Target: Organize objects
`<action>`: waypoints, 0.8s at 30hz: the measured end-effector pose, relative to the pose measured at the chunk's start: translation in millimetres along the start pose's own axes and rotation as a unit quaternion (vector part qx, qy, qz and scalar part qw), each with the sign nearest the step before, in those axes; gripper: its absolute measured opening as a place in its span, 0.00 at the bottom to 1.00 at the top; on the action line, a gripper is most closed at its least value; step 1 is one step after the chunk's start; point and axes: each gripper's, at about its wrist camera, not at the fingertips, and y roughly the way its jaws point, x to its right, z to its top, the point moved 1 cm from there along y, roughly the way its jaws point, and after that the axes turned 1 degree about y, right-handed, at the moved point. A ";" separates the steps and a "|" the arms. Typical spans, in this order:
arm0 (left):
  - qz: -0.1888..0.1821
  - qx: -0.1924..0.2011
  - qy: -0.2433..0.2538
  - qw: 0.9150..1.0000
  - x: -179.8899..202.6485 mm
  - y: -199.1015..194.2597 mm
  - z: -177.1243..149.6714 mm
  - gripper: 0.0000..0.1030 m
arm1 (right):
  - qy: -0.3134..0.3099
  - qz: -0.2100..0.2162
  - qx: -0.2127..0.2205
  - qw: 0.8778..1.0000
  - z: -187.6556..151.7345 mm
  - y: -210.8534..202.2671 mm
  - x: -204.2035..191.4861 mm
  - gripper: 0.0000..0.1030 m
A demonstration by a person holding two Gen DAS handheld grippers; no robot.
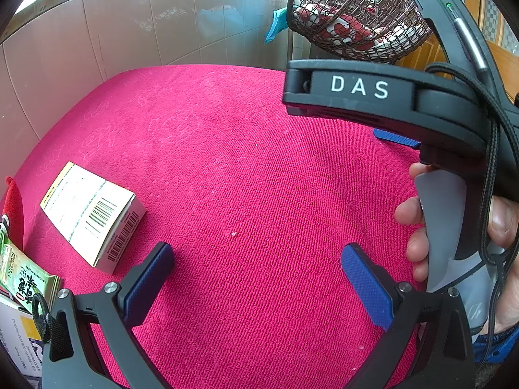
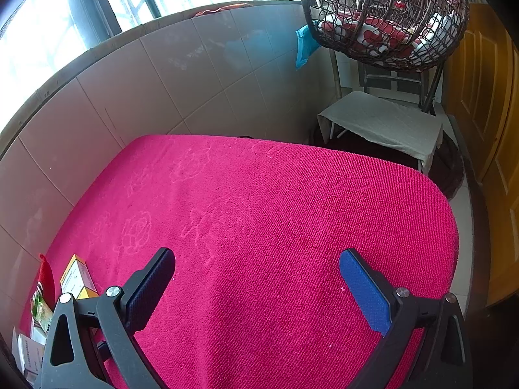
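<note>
White box (image 1: pixel 92 217) flat on pink cloth (image 1: pixel 246 168); both tongs agape.

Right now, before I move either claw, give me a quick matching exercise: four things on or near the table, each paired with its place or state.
Things:
1. white box
2. green packet
3. left claw
4. wicker hanging chair

Places or states:
A. open, empty, over the pink cloth
B. beyond the table's far right corner
C. lying flat on the cloth, barcode up
D. at the left edge, nearer than the white box

Pairs: 1-C, 2-D, 3-A, 4-B
</note>
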 end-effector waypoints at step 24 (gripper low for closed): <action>0.062 0.263 -0.107 0.957 -74.0 -241.9 5.1 1.00 | 0.029 0.044 0.030 0.998 -7.1 -32.1 10.9 1.00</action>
